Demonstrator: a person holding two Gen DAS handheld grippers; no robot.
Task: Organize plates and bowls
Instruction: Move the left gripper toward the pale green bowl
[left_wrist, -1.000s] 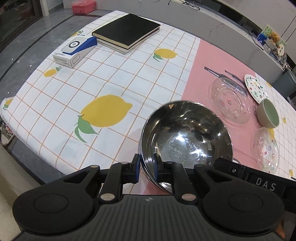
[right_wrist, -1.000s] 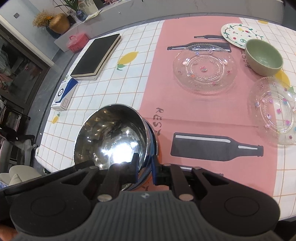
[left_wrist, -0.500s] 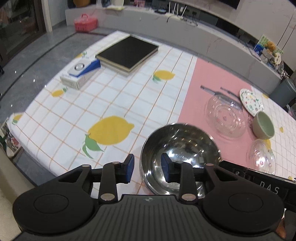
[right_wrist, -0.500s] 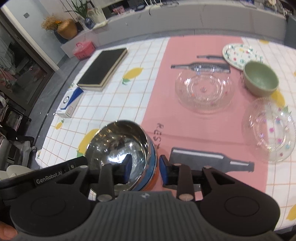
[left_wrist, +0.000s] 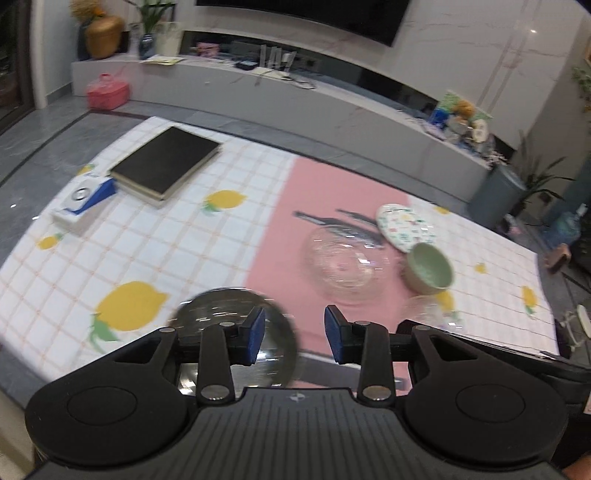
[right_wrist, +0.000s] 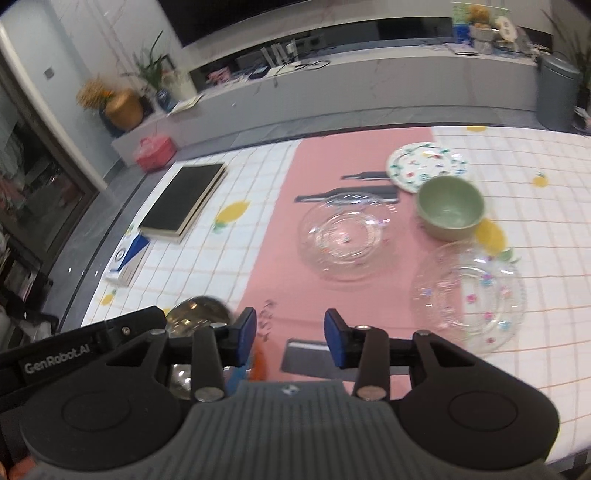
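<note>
A steel bowl (left_wrist: 229, 317) (right_wrist: 195, 314) rests on the tablecloth near the front edge, partly hidden behind the fingers. My left gripper (left_wrist: 294, 339) hovers above and to the bowl's right; its jaws are opening with nothing between them. My right gripper (right_wrist: 290, 341) hangs over the pink runner to the bowl's right, jaws also opening and empty. Farther out lie a clear glass plate (left_wrist: 347, 264) (right_wrist: 345, 238), a green bowl (left_wrist: 430, 267) (right_wrist: 448, 210), a patterned white plate (left_wrist: 404, 227) (right_wrist: 424, 170) and a second glass plate (right_wrist: 469, 295).
A black book (left_wrist: 166, 164) (right_wrist: 184, 201) and a blue-and-white box (left_wrist: 83, 201) (right_wrist: 127, 260) lie at the table's far left. A low grey bench with clutter runs behind the table. The left gripper's body (right_wrist: 85, 343) shows at the lower left of the right wrist view.
Both grippers were shut on the steel bowl's rim; they have let go, opened, and lifted back and away. The bowl stays on the table.
</note>
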